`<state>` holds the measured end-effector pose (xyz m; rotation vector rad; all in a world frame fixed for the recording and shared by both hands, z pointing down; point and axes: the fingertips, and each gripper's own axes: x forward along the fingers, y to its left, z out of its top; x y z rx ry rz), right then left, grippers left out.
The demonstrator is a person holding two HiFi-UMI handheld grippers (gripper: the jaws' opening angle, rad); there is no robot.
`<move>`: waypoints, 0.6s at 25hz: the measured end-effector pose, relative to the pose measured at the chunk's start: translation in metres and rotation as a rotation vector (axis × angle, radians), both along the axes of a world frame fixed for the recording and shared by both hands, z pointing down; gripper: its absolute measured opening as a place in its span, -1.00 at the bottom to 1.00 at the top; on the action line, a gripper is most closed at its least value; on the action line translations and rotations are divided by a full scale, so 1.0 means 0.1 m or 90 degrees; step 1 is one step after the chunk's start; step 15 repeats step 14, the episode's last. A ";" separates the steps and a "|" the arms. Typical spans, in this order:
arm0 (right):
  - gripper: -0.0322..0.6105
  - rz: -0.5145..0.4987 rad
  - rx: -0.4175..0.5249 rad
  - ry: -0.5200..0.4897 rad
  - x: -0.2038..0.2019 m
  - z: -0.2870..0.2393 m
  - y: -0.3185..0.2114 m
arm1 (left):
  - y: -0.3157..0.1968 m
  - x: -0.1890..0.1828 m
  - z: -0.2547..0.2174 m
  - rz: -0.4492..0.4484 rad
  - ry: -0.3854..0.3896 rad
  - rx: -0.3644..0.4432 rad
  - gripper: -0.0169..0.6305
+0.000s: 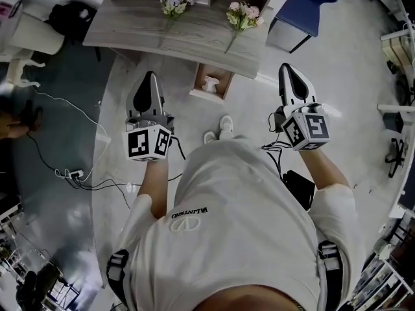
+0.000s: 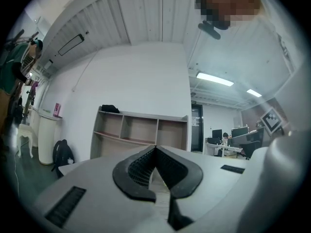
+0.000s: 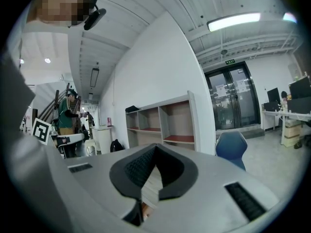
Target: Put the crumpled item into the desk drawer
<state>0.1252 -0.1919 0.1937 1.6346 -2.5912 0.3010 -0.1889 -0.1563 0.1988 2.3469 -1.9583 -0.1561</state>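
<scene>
My left claw point(image 1: 150, 78): jaws together, empty. Crumpled item point(image 1: 209, 83): white wad lying in the open drawer point(image 1: 224, 91) of the bench point(image 1: 194, 37); looks light, soft and squashable, so I'd pinch its bulk gently. My right claw point(image 1: 289, 70): jaws together, empty.

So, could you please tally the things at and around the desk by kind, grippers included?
Desk: 1
Flower bunches: 2
Open drawer: 1
Crumpled item: 1
Blue chair: 1
Grippers: 2 (left gripper, right gripper)
Total: 8
</scene>
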 end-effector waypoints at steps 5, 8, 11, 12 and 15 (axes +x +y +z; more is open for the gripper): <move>-0.90 -0.005 0.003 -0.002 -0.02 -0.01 0.01 | 0.00 0.02 0.00 0.003 -0.002 0.002 -0.94; -0.90 -0.009 0.000 -0.003 -0.02 0.00 0.02 | 0.01 0.04 -0.01 0.005 -0.003 0.003 -0.94; -0.91 -0.011 0.001 -0.004 -0.03 -0.01 0.04 | 0.03 0.06 -0.02 0.007 -0.004 0.002 -0.94; -0.91 -0.012 0.001 -0.005 -0.03 -0.01 0.05 | 0.04 0.06 -0.02 0.007 -0.004 0.002 -0.94; -0.91 -0.014 0.002 -0.006 -0.05 -0.01 0.06 | 0.05 0.07 -0.02 0.007 -0.004 0.001 -0.94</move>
